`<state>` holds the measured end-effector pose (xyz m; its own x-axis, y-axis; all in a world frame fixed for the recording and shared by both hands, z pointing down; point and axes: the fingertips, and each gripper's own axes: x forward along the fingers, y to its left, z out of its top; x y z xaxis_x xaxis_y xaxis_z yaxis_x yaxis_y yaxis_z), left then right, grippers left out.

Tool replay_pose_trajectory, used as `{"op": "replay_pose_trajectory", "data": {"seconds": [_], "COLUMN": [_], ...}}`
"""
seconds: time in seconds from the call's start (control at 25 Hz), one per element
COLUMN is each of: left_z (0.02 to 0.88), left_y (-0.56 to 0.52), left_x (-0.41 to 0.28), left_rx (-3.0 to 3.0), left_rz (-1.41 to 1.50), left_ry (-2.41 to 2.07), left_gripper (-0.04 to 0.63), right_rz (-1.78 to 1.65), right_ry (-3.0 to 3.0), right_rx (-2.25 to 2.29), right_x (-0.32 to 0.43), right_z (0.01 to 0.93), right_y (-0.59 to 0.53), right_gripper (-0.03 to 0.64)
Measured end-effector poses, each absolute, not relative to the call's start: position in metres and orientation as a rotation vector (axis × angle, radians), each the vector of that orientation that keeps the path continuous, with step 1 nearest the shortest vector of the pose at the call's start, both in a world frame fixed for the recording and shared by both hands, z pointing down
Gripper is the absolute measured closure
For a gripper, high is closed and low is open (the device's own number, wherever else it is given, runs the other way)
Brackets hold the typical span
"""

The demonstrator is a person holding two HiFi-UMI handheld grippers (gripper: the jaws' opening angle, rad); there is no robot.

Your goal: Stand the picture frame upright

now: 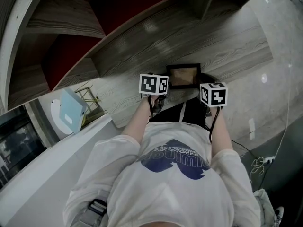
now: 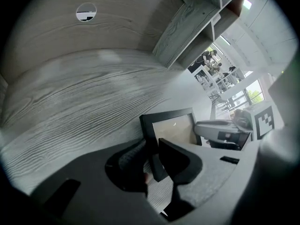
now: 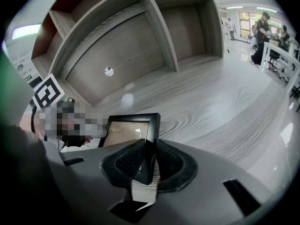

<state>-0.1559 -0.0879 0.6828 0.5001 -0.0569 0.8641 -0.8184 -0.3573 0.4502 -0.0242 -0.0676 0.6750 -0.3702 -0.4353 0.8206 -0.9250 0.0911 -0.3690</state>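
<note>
One picture frame point(image 1: 183, 75), two claws on it, at the wood-grain worktop point(image 1: 227, 41). The left claw point(image 2: 151, 159) is clamped on its left edge, the right claw point(image 3: 149, 159) on its right edge.

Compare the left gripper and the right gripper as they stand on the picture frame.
The left gripper clamps the picture frame's left side bar; the right gripper clamps its right side bar. In the head view the left gripper overlaps the frame's left edge, while the right gripper sits lower, beside its right corner. Both are shut on the frame, over the wood-grain surface.
</note>
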Motion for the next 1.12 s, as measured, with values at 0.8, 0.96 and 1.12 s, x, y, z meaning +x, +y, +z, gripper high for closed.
{"op": "replay_pose_trajectory", "data": {"seconds": [0.8, 0.96, 1.12], "left_z": [0.619, 0.611, 0.602], "left_y": [-0.119, -0.116, -0.113], "left_x": [-0.128, -0.12, -0.113], "left_rx": [1.993, 2.033, 2.053], "left_rz": [0.866, 0.856, 0.842], "left_ry": [-0.71, -0.682, -0.668], "left_gripper": [0.505, 0.505, 0.505], "right_rz": [1.055, 1.037, 1.024], "right_ry": [-1.916, -1.901, -1.902], "right_rx": [1.539, 1.581, 1.609], "right_x": [0.002, 0.009, 0.016], "right_z": [0.603, 0.593, 0.585], "right_y": [-0.088, -0.082, -0.076], "right_gripper": [0.548, 0.548, 0.548]}}
